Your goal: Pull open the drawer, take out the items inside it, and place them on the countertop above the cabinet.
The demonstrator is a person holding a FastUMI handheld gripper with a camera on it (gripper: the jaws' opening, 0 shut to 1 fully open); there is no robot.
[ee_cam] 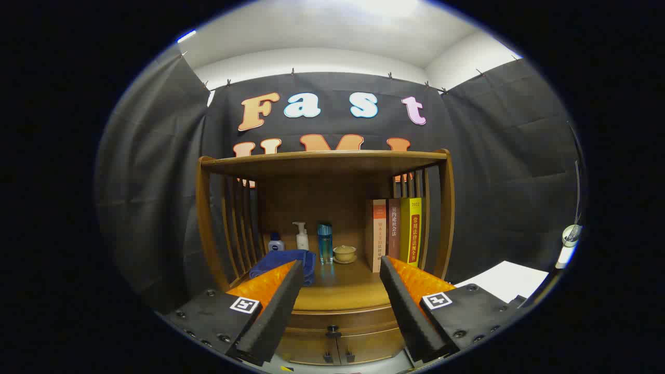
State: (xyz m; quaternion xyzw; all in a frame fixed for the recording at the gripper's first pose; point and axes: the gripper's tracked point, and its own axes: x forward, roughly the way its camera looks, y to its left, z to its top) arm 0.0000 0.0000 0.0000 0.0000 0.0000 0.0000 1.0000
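Note:
A wooden cabinet (327,166) stands against the booth wall, with a countertop (337,293) under its upper shelf. Below the countertop edge, the drawer front (337,319) is closed and carries a small dark knob (332,329). My gripper (340,267) is open, fingers spread wide, held in the air in front of the cabinet and level with the countertop. Nothing is between the fingers. The drawer's contents are hidden.
On the countertop lie a folded blue cloth (283,262), a small blue-capped bottle (276,242), a white pump bottle (301,236), a tall blue bottle (325,243) and a small lidded bowl (344,254). Three books (396,231) stand upright at the right. Slatted side rails (236,223) flank the countertop.

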